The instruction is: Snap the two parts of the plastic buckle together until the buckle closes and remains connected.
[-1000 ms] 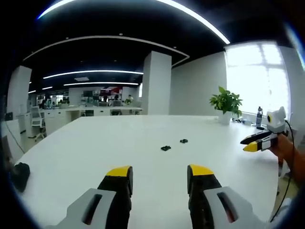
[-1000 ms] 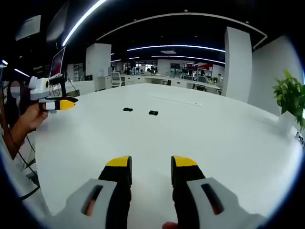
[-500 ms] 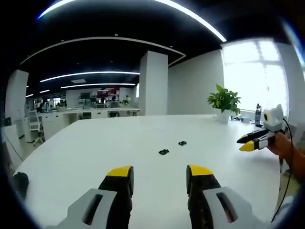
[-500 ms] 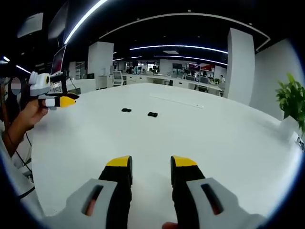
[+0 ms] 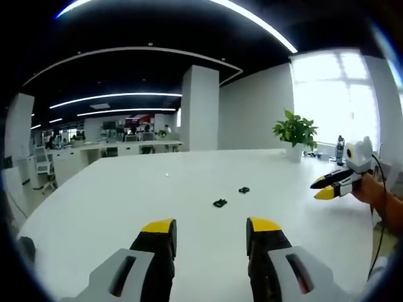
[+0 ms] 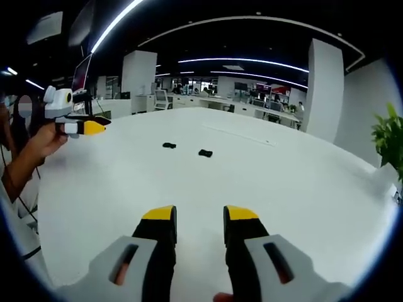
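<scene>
Two small black buckle halves are lying apart from each other on the white table (image 5: 126,207), well ahead of both pairs of tongs. In the left gripper view, the nearer buckle half (image 5: 220,203) is sitting ahead of the left tongs (image 5: 208,228), roughly in line with the gap between the yellow-tipped jaws, and the farther buckle half (image 5: 244,190) is resting just beyond it and slightly toward the right jaw. The left tongs are standing released, jaws parted with nothing between them, hovering over bare tabletop. Off to their right, the right tongs (image 5: 326,188) are entering the same view, held by a hand (image 5: 371,192) at the table's edge; their yellow tips are looking nearly closed together, and nothing is held there. Beyond them a potted green plant (image 5: 295,134) is standing on the far side of the table, near a bright window. In the right gripper view, the right tongs (image 6: 199,219) are hanging released above the table, jaws apart and empty, with the two buckle halves well ahead: one (image 6: 169,145) lining up with the left jaw, the other (image 6: 205,153) just to its right, the two not touching. Far to the left, the left tongs are showing above the table's edge.
</scene>
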The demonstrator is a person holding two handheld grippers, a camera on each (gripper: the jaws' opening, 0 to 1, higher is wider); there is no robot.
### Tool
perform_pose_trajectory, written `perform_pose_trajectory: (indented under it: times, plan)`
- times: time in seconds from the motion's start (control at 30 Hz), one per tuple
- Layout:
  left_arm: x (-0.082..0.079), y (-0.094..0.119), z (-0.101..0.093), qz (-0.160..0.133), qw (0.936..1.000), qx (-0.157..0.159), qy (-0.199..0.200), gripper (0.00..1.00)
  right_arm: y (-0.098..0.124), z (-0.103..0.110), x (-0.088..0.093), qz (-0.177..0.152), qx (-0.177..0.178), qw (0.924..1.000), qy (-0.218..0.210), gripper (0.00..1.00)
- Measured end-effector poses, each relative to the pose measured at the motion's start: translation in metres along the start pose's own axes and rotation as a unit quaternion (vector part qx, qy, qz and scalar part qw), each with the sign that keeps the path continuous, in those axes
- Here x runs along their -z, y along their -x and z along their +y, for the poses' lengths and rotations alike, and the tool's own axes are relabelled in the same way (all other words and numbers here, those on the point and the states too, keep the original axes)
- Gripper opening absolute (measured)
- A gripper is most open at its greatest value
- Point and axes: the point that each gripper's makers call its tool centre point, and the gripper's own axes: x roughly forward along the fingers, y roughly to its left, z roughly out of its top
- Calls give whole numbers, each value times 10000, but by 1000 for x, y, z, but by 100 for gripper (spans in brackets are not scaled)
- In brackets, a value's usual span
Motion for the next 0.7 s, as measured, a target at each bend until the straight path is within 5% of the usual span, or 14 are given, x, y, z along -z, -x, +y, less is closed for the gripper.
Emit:
perform_pose_trajectory:
  times: [0.7]
  plan:
    - [-8,-27,-6,41,9997,244,-62,44,-26,-11,-23,-55,-279,9996,-91,29]
